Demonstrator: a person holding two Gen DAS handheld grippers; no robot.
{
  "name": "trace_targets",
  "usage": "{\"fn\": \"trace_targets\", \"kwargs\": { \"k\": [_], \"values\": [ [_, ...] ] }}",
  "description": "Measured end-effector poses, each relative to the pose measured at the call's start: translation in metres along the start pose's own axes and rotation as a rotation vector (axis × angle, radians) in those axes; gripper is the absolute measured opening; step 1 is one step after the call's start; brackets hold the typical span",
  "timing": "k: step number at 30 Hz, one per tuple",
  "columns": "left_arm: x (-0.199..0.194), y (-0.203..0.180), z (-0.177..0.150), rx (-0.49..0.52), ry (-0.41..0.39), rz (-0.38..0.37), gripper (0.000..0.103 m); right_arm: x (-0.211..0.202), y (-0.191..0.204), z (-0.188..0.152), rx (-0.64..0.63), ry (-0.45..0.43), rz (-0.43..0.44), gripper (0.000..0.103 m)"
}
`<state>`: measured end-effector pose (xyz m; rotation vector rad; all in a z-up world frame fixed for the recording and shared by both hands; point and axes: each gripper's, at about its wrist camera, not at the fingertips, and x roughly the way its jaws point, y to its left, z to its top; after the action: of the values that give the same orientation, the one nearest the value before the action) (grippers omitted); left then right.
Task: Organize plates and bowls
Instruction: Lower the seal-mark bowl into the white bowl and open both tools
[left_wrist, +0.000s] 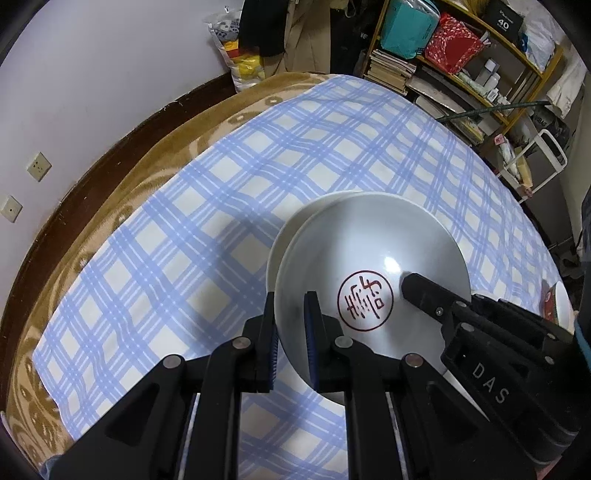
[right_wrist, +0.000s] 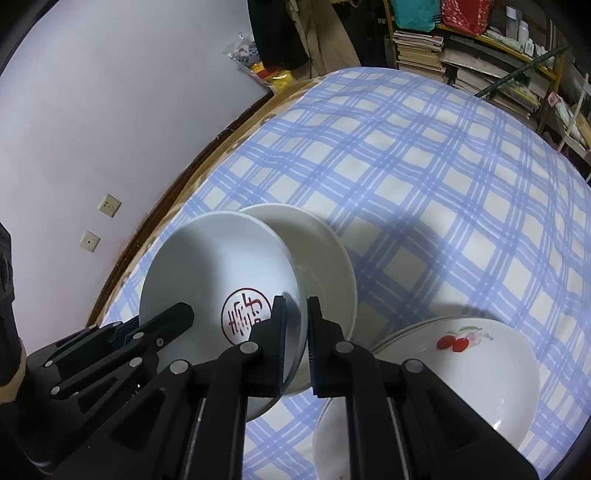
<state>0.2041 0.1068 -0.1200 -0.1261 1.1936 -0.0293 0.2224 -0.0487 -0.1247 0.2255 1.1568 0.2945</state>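
White stamped bowl (left_wrist: 369, 273) is being pinched by both grippers' fingers (left_wrist: 290, 343) (right_wrist: 297, 343), nesting into another bowl (right_wrist: 325, 258) beyond; cherry plates (right_wrist: 461, 369) are waiting rightward.

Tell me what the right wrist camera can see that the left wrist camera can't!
Only the right wrist view shows the cherry plate clearly, stacked on other plates near the table's edge. Only the left wrist view shows the white metal frame beside the shelves.

Both show the bowl with the red stamp, held over a plain white bowl on the checked tablecloth. The left gripper and right gripper each pinch its rim, from opposite sides.
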Motion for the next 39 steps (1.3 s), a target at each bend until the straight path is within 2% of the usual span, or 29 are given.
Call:
{"fn": "trace_targets", "kwargs": {
  "k": [13, 25, 32, 39],
  "values": [
    [0.009, 0.007, 0.003, -0.025, 0.025, -0.022, 0.013, 0.014, 0.003, 0.001, -0.035, 0.014, -0.050, 0.012],
    [0.010, 0.008, 0.003, -0.044, 0.018, -0.028, 0.013, 0.014, 0.011, -0.001, -0.098, -0.039, -0.121, 0.012],
    [0.010, 0.008, 0.003, -0.044, 0.014, -0.031, 0.013, 0.013, 0.009, -0.004, -0.092, -0.054, -0.124, 0.012],
    [0.010, 0.006, 0.001, -0.005, 0.007, 0.024, 0.013, 0.014, 0.012, -0.009, -0.114, -0.059, -0.147, 0.012]
  ]
}}
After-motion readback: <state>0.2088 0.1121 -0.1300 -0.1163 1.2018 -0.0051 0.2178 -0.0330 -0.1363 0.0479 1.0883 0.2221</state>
